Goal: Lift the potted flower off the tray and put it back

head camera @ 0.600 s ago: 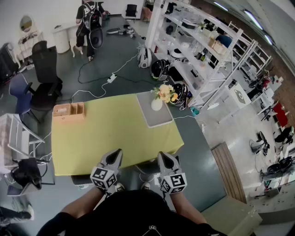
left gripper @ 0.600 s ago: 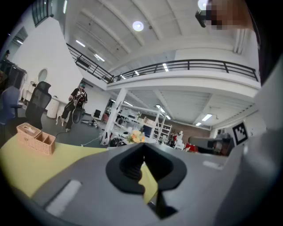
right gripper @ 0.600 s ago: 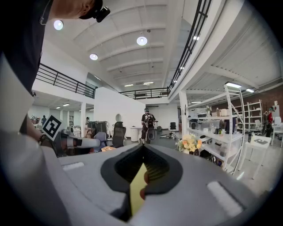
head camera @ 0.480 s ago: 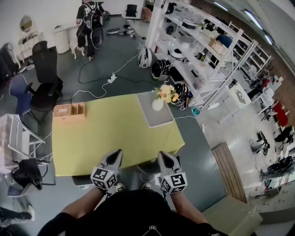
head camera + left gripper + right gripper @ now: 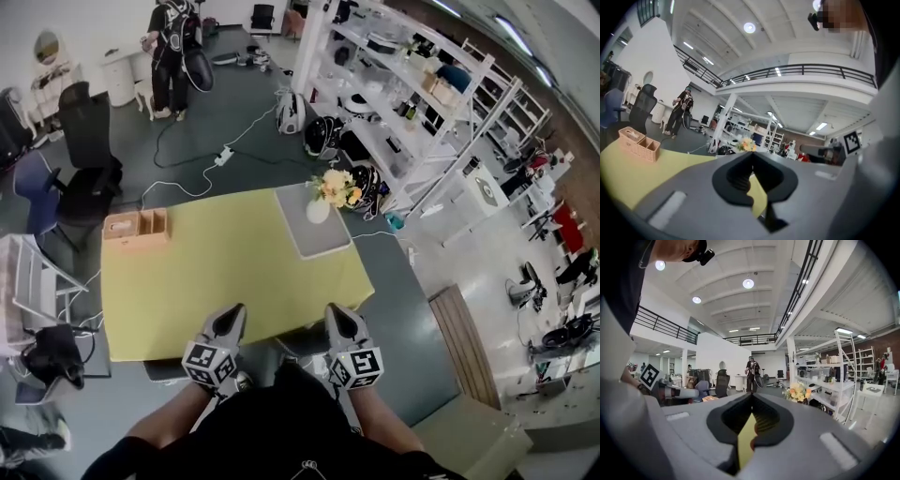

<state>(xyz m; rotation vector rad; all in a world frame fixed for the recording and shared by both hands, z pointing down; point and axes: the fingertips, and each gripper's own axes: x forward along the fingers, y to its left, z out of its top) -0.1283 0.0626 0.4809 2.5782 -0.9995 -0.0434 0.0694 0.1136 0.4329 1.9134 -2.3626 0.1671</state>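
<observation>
Potted flower [image 5: 327,196] on tray [image 5: 317,240], pot partly hidden; left gripper [image 5: 237,311], right gripper [image 5: 336,310] closed, empty.

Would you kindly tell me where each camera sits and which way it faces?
Head view: on the person's head, looking steeply down at the yellow table, the tray and the potted flower; the left tool, right tool and forearms show below.
Left gripper view: on the left tool, looking forward along its shut jaws over the table; its own grey body shows.
Right gripper view: on the right tool, looking along its shut jaws toward the shelves; its own body shows.
Shared: all three see the potted flower.
</observation>
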